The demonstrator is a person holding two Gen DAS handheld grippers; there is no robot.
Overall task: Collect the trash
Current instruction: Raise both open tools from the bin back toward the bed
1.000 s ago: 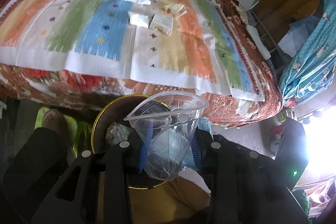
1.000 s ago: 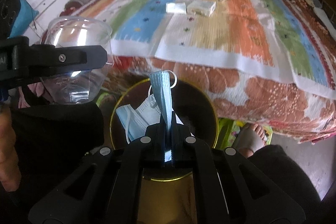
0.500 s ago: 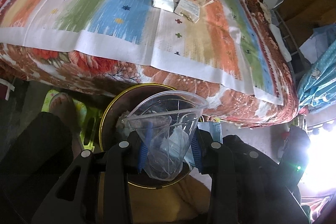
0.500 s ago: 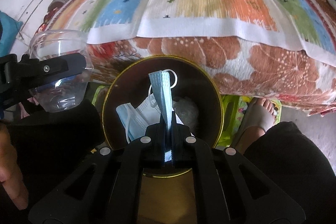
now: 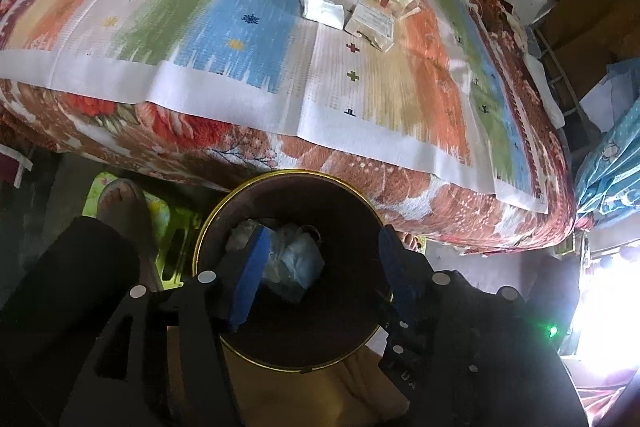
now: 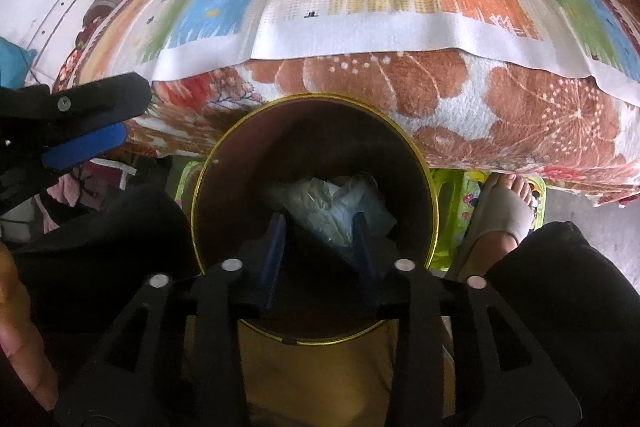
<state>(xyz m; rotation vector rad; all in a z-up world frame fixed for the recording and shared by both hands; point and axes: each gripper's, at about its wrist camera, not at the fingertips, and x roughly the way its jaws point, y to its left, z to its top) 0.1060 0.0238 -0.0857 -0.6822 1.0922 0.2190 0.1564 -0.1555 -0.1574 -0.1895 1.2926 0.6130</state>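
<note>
Daylight glare blows out the left view's right edge; fisheye corners go dark.

The round bin [image 6: 404, 147] is gaping unobstructed at its mouth, and crumpled trash [image 6: 340, 203] is filling only its bottom. The bed [image 5: 360, 163] edge is crowding the rim at 12 o'clock. The person's knees are flanking it at 3 and 9 o'clock. The striped mat [image 5: 224, 19] is lying mostly bare, with paper scraps [image 5: 320, 11] clustering far up at 12 o'clock.
</note>
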